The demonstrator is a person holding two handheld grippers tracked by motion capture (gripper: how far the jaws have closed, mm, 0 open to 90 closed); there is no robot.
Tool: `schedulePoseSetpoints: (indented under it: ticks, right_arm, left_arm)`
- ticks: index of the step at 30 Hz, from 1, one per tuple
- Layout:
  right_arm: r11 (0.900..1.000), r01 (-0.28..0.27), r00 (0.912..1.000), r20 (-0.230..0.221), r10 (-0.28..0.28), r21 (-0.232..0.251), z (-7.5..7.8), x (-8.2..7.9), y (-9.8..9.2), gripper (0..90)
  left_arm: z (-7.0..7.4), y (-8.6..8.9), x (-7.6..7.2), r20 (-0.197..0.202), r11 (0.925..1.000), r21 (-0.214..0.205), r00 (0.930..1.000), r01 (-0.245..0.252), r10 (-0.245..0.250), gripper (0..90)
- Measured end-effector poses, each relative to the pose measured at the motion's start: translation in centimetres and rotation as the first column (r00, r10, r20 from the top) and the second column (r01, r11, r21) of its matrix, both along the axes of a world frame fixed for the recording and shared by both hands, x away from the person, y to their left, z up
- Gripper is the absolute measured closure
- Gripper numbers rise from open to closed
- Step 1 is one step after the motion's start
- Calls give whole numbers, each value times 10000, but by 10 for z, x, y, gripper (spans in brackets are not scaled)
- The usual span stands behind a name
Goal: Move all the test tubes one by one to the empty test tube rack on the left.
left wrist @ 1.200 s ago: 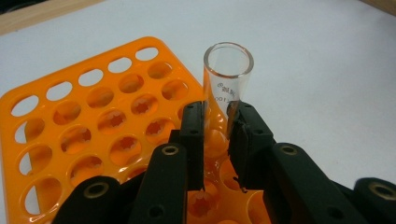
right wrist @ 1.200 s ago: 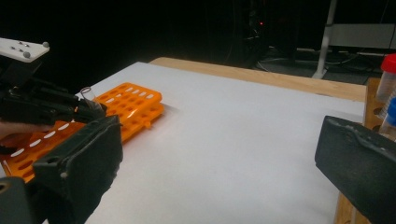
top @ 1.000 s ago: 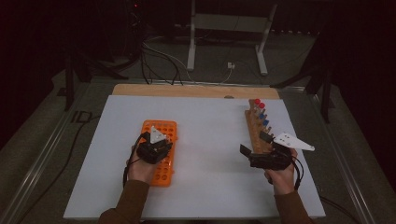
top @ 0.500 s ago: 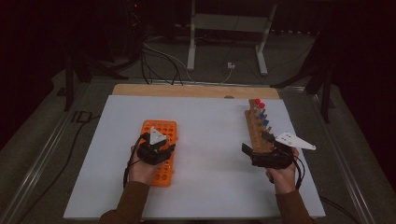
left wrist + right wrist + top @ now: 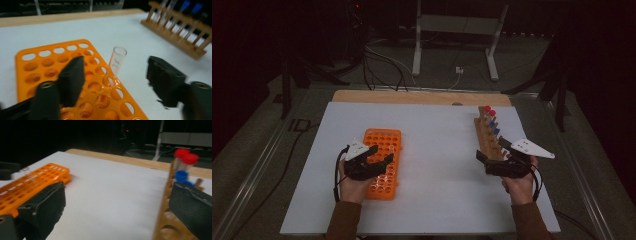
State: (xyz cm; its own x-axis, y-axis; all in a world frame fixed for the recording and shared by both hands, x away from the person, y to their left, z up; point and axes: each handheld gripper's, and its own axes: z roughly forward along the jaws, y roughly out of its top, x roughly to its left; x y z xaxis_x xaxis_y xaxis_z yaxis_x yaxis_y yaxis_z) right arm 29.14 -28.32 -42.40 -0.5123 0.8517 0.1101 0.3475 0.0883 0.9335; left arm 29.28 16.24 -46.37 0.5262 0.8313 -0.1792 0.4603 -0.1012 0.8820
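An orange tube rack (image 5: pixel 382 142) lies left of centre on the white table. One clear uncapped tube (image 5: pixel 119 52) stands tilted in a hole near the rack's right edge (image 5: pixel 130 105). My left gripper (image 5: pixel 381 154) hovers over the rack's near part. Its jaws have just been opening, and the tube stands free in the gap of the left gripper (image 5: pixel 113 72), touching neither pad. At the right, a wooden rack (image 5: pixel 486 136) holds red-capped tubes (image 5: pixel 186 157) and blue-capped tubes (image 5: pixel 494 129). My right gripper (image 5: pixel 492 150) is open above the wooden rack's near end.
The white sheet (image 5: pixel 437 150) covers a wooden tabletop whose far strip (image 5: pixel 422 97) shows. A metal stand (image 5: pixel 452 30) and cables lie on the dark floor beyond. A bare stretch of sheet separates the two racks.
The left gripper's jaws have spread apart, letting go of the clear tube, which stays in the orange rack. The left hand drew back toward the near left. The right hand kept still.
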Motion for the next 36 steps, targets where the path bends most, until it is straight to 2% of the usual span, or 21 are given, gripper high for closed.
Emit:
schedulePoseSetpoints:
  ticks: [2, 3, 5, 6, 10, 13, 17, 19, 22, 24, 26, 29, 33, 36]
  right_arm:
    - [9998, 164, 9999, 13, -164, -95, 3, 2, -5, 13]
    - [9994, 284, 9996, 37, -283, -189, 4, 4, -8, 13]
    - [9984, 492, 9988, -50, -494, -265, 5, 8, -14, 14]
    - [9978, 605, 9981, -99, -608, -288, 5, 10, -17, 41]
    - [9945, 995, 9941, -413, -1008, -328, -2, 20, -28, 67]
    - [9932, 1116, 9906, -755, -1137, -318, -9, 29, -33, 119]
    - [9928, 1103, 9881, -1022, -1145, -461, -16, 40, -35, 264]
    - [9911, 1127, 9877, -1006, -1195, -708, -20, 43, -35, 413]
    - [9895, 1126, 9868, -1062, -1221, -908, -26, 45, -35, 569]
    - [9851, 1216, 9848, -1090, -1351, -1216, -29, 45, -34, 671]
    - [9819, 1241, 9854, -984, -1389, -1431, -31, 45, -32, 730]
    - [9767, 1329, 9844, -925, -1499, -1688, -34, 48, -30, 757]
    - [9800, 1337, 9838, -996, -1492, -1473, -36, 52, -29, 749]
    - [9784, 1407, 9806, -1148, -1588, -1514, -40, 55, -28, 737]
  left_arm:
    - [1, 4, -4, 67, 9999, -107, 9999, -121, 122, 160]
    - [1, 4, -4, 67, 9999, -107, 9999, -121, 122, 144]
    - [4, 9, -8, 219, 9995, -58, 9993, -317, 318, 55]
    - [4, 9, -8, 219, 9995, -58, 9993, -317, 318, 25]
    - [9, 18, -12, 511, 9973, -406, 9967, -606, 626, 5]
    - [9, 20, -13, 626, 9969, -331, 9953, -717, 736, 4]
    - [9, 21, -14, 633, 9961, -391, 9947, -791, 814, 4]
    - [8, 22, -15, 612, 9960, -369, 9946, -818, 840, 5]
    - [8, 23, -14, 571, 9952, -445, 9943, -877, 902, 5]
    - [8, 25, -14, 553, 9942, -540, 9938, -931, 961, 5]
    - [8, 27, -14, 516, 9931, -643, 9935, -981, 1015, 5]
    - [7, 28, -14, 470, 9921, -733, 9933, -1016, 1052, 5]
    - [5, 28, -13, 355, 9923, -679, 9937, -1037, 1063, 5]
    - [6, 28, -13, 387, 9917, -746, 9934, -1046, 1077, 5]
